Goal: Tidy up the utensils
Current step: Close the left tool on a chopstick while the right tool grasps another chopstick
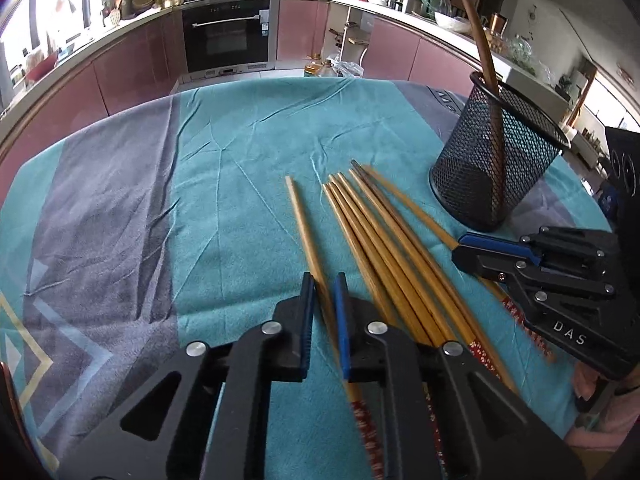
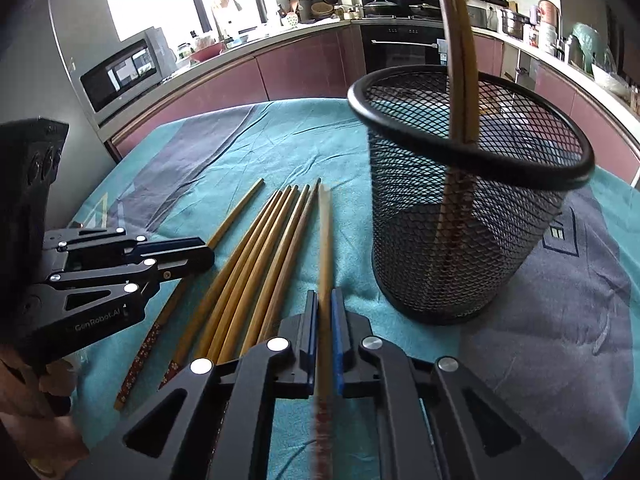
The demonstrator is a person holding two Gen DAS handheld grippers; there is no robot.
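Observation:
Several wooden chopsticks (image 1: 384,240) lie side by side on the teal cloth; they also show in the right wrist view (image 2: 256,256). One separate chopstick (image 1: 306,236) lies to their left, and my left gripper (image 1: 323,280) straddles it with the jaws a little apart. My right gripper (image 2: 325,298) is shut on a chopstick (image 2: 325,240), lifted slightly off the cloth; it also shows in the left wrist view (image 1: 460,246). A black mesh holder (image 2: 460,208) stands to the right with two chopsticks (image 2: 460,60) upright in it.
The table is covered by a teal and grey cloth (image 1: 220,168). Behind it runs a kitchen counter with pink cabinets (image 1: 132,68) and an oven (image 1: 228,36). A microwave (image 2: 120,72) stands at the left in the right wrist view.

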